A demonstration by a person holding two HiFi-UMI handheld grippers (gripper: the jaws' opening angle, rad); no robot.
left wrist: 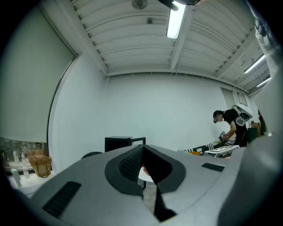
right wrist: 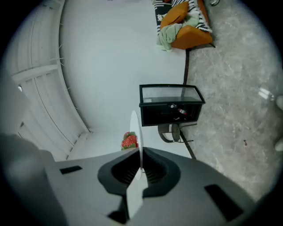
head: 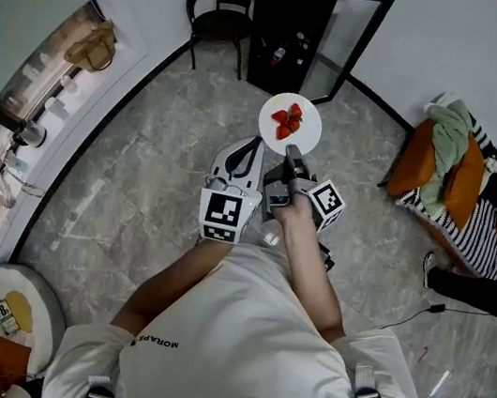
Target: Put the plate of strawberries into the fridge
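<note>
I stand on a grey stone floor (head: 134, 202) and hold a gripper in each hand, both pointing level ahead of me.

My right gripper (head: 293, 153) is clamped on the near rim of a round white plate (head: 302, 142). Its fingers are almost together, with only the thin edge of the plate between the pads. Several red strawberries (head: 287, 120) lie on the middle of the plate. In the right gripper view the plate (right wrist: 136, 132) shows edge-on as a thin white line, with the strawberries (right wrist: 129, 141) to its left.

My left gripper (head: 256, 145) is just beside the right one, on its left. Its fingers are drawn together at the tips and hold nothing (part of the plate shows through the gap behind them).

The plate hangs in the air between me and a small black fridge (head: 283, 28) at the far wall. The fridge's glass door (head: 352, 45) stands open to the right. A black chair (head: 224, 3) stands just left of the fridge, and orange cushions (head: 461, 183) lie far to the right.
</note>
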